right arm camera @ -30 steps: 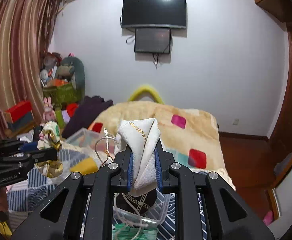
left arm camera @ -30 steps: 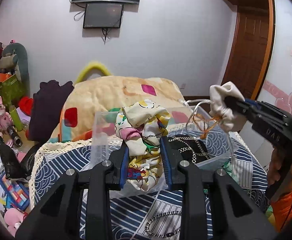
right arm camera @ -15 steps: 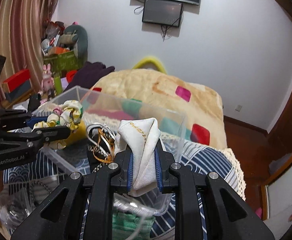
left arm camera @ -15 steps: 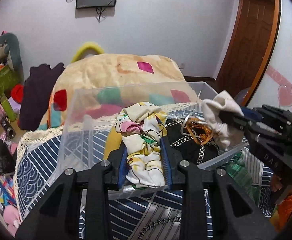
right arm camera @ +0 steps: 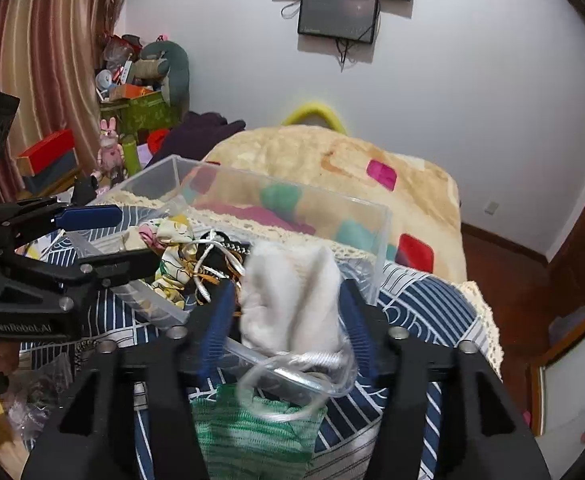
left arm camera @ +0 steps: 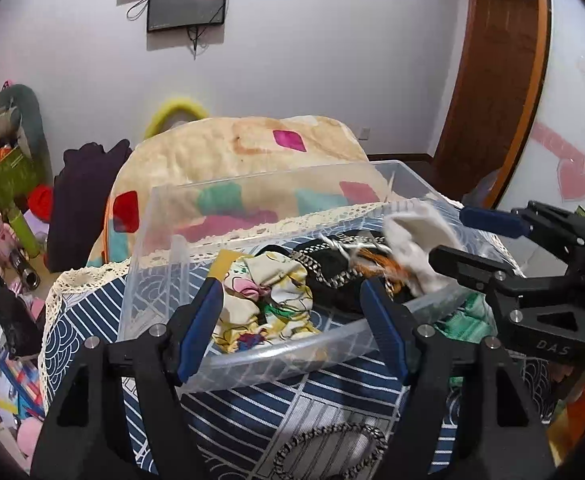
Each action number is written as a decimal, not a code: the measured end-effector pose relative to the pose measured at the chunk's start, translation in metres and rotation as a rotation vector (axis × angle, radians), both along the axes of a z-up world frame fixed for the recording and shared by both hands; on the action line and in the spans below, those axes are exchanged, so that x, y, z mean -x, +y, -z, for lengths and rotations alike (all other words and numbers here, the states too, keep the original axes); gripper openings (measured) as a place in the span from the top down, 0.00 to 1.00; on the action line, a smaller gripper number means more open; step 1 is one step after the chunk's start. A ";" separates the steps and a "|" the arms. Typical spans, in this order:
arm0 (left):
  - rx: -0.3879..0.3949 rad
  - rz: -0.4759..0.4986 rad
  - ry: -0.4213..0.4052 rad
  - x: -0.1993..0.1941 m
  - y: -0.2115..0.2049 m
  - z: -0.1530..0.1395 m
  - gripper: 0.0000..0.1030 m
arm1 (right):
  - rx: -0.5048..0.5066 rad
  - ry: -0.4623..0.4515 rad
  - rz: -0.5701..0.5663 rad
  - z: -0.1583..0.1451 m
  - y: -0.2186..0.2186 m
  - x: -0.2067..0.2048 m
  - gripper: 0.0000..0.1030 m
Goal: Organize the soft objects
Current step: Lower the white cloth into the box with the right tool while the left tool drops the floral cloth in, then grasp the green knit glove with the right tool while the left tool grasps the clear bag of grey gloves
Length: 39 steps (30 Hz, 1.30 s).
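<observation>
A crumpled cream cloth (left arm camera: 266, 304) printed with pink, yellow and green lies in the near left part of a clear plastic bin (left arm camera: 164, 248), beside a black piece with silver chains (left arm camera: 328, 266), while a blurred white pouch (right arm camera: 292, 300) sits at its right edge.

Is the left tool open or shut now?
Open. In the left wrist view the left tool has its blue pads wide apart, and the printed cloth lies loose between them inside the clear box.

Readable stuff: black plastic right gripper (left arm camera: 488, 240) body had "DAS" in pale letters; black plastic left gripper (right arm camera: 120, 236) body read "GenRobot.AI". Nothing else legible.
</observation>
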State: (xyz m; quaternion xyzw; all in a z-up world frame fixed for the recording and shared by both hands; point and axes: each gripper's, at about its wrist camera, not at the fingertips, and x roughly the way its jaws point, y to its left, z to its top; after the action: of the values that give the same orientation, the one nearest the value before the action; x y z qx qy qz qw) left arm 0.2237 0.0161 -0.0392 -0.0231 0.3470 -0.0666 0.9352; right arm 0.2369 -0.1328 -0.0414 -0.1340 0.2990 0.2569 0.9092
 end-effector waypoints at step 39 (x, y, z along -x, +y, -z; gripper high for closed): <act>0.028 -0.015 0.103 0.137 -0.005 0.044 0.04 | -0.080 0.166 0.038 0.059 -0.044 0.069 0.33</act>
State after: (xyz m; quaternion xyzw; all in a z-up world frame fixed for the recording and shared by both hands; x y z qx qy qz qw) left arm 0.0869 0.0109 -0.0829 -0.0424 0.3936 -0.0633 0.9161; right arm 0.1680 -0.1764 -0.1009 -0.0700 0.3655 0.2614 0.8906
